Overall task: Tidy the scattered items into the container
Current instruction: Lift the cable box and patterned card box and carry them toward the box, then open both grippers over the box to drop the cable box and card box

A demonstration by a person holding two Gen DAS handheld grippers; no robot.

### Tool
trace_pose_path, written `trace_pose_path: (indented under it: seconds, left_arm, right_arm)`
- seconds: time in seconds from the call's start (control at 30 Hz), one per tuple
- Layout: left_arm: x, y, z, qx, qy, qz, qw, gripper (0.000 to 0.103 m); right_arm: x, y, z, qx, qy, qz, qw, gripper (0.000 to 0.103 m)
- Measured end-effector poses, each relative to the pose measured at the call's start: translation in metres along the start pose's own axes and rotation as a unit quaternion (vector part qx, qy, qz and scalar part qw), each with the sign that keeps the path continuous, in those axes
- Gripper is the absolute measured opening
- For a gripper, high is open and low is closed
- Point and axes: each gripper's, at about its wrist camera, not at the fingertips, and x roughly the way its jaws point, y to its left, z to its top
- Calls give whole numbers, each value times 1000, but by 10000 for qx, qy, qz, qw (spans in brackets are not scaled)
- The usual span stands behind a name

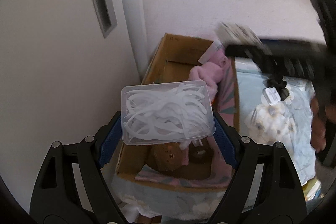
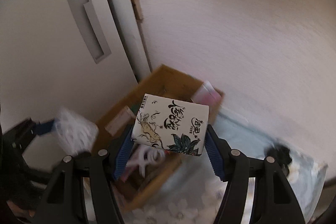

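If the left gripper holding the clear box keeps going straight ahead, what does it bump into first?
Probably the cardboard box: the left gripper, shut on the clear plastic box, points into it, toward the pink fluffy cloth. Depth is hard to judge.

Cardboard box [image 1: 168,51] open above (far end bare); wall [image 1: 52,66] hems its left.

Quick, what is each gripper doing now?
Left gripper: closed on the clear plastic box.
Right gripper: closed on the tissue pack.
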Motion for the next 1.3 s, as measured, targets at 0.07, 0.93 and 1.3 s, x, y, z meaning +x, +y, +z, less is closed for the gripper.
trace_pose_path:
  seconds: [0.07,0.93,1.3]
  left_arm:
    - [14,-1,0,28,119,-4,9999,80]
    - [38,-2,1,304,247,-408,9984,102]
    - [35,-2,-4,277,335,-332,9985,102]
  right_arm:
    - [19,0,18,-38,80,21,10000,61]
    - [121,9,42,-278,728,-235,9967,65]
    - [127,18,51,-3,656,77,9978,65]
